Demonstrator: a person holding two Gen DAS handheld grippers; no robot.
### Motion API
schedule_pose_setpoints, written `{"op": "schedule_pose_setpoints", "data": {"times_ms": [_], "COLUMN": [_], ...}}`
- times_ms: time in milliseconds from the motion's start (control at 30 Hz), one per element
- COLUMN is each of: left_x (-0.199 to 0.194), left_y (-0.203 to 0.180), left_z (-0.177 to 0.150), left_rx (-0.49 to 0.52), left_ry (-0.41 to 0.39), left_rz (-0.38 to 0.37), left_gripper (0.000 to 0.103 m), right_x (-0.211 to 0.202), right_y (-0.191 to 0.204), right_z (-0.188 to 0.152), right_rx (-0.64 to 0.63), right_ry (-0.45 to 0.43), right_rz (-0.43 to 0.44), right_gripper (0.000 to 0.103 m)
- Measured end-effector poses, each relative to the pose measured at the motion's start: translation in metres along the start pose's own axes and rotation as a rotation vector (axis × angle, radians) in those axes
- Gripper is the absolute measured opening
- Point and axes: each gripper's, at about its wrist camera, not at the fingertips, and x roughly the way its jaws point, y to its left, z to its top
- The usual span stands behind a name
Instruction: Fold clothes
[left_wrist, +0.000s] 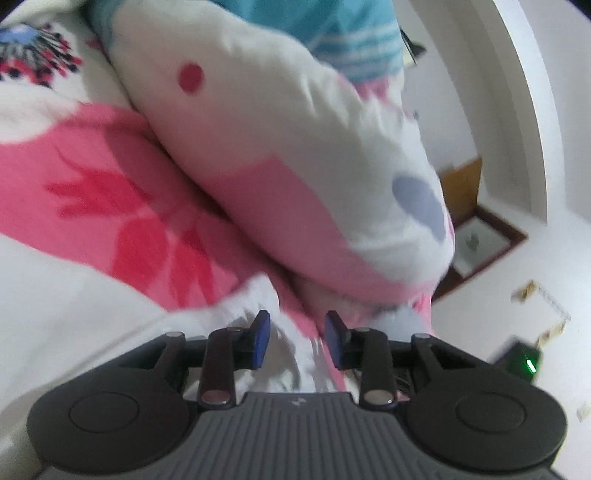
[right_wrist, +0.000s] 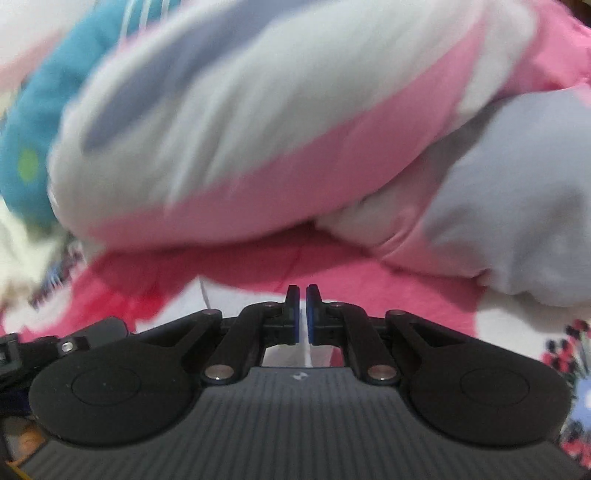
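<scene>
lying ahead of both jaws is a rumpled white, pink and lilac garment (left_wrist: 280, 155); left gripper (left_wrist: 297, 341) jaws are standing apart, empty; right gripper (right_wrist: 302, 314) jaws are pressing nearly closed, gripping nothing visible.

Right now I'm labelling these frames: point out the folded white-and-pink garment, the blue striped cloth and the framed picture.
folded white-and-pink garment (left_wrist: 280, 147): left wrist view, white upper face.
blue striped cloth (left_wrist: 343, 33): left wrist view, striped part.
framed picture (left_wrist: 480, 242): left wrist view, pale centre.
</scene>
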Motion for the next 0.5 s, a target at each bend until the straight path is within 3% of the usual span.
{"op": "schedule_pose_setpoints", "data": {"times_ms": [100, 233, 333, 367, 433, 467, 500], "left_x": [-0.001, -0.001, -0.001, 0.0, 0.002, -0.003, -0.009], "left_y": [0.001, -0.005, -0.009, -0.01, -0.012, -0.01, -0.006], "left_z": [0.003, -0.005, -0.008, -0.009, -0.01, -0.009, -0.009], "left_rx": [-0.01, 0.01, 0.03, 0.035, 0.044, 0.044, 0.043], "left_ry": [-0.009, -0.025, -0.029, -0.027, -0.02, -0.014, -0.009], "left_rz": [0.007, 0.004, -0.007, -0.01, -0.014, -0.013, -0.012], "left_gripper": [0.032, 0.032, 0.032, 0.032, 0.032, 0.032, 0.032], "right_x": [-0.029, -0.043, -0.034, -0.029, -0.018, -0.012, -0.005], "right_y": [0.0, 0.021, 0.033, 0.029, 0.01, -0.002, -0.014], "right_z": [0.001, -0.007, -0.008, -0.006, 0.003, 0.005, 0.007], "right_rx": [0.005, -0.118, -0.193, -0.16, -0.036, 0.031, 0.095], "right_ry": [-0.024, 0.027, 0.069, 0.072, 0.077, 0.088, 0.11], "right_rz": [0.047, 0.124, 0.073, 0.047, 0.015, 0.009, 0.016], "right_gripper": [0.003, 0.003, 0.003, 0.006, 0.022, 0.039, 0.05]}}
